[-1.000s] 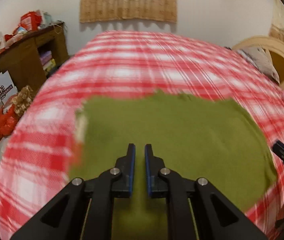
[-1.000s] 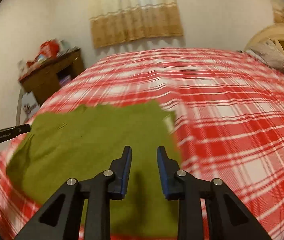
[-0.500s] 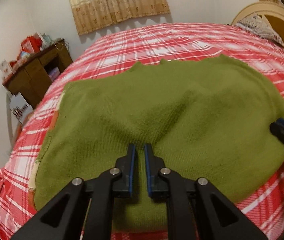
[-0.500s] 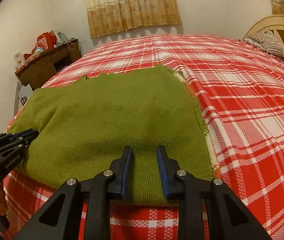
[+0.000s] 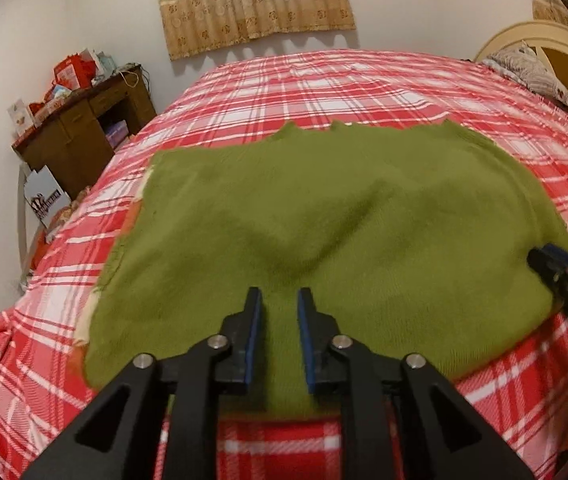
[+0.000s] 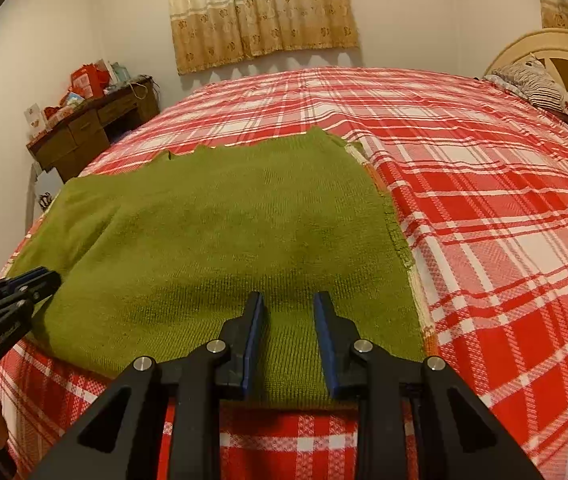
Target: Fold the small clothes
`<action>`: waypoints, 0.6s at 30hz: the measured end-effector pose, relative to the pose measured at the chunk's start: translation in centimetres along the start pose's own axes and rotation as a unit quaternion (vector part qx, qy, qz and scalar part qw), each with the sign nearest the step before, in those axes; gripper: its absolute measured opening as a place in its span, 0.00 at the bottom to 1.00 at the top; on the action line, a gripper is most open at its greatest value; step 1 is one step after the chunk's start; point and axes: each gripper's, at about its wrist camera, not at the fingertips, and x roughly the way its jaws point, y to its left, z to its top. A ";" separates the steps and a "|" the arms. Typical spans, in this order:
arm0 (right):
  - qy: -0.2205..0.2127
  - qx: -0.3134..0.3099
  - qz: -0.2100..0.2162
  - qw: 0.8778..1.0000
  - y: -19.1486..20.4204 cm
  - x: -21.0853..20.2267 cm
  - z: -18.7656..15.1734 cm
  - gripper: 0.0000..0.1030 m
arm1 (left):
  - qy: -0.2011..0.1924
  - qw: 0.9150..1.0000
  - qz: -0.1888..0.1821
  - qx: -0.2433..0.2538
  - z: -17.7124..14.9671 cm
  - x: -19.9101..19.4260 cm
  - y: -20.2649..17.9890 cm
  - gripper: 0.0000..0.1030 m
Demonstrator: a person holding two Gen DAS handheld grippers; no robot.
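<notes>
A green knitted garment (image 5: 323, 232) lies spread flat on the red plaid bed (image 5: 323, 80); it also shows in the right wrist view (image 6: 220, 240). My left gripper (image 5: 278, 300) is open over the garment's near hem, with nothing between its jaws. My right gripper (image 6: 288, 304) is open over the near hem further right, also empty. The right gripper's tip shows at the right edge of the left wrist view (image 5: 555, 268). The left gripper's tip shows at the left edge of the right wrist view (image 6: 24, 284).
A wooden desk (image 5: 84, 132) with red boxes stands left of the bed. A curtain (image 5: 252, 0) hangs on the far wall. A pillow (image 6: 531, 84) and headboard (image 6: 555, 52) are at the right. The plaid bed cover (image 6: 483, 200) extends to the right.
The garment came down and now lies flat on the bed. Both grippers have opened wider and hold nothing.
</notes>
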 end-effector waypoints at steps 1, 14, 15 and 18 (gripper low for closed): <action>-0.012 0.008 0.012 1.000 0.3 -0.8 0.1 0.27 | -0.002 1.000 0.001 0.001 -0.1 -0.1 0.0 0.25; 0.003 -0.020 0.099 0.995 5.7 0.7 -1.8 0.27 | 0.001 1.000 0.010 -0.013 -1.3 -0.1 1.7 0.38; 0.003 -0.008 0.110 0.994 5.2 0.8 -1.8 0.27 | 0.002 1.000 0.011 -0.018 -1.6 0.0 2.1 0.39; -0.001 0.005 0.125 0.992 4.7 1.0 -1.8 0.27 | -0.009 0.998 0.014 -0.054 -2.2 -0.7 4.3 0.40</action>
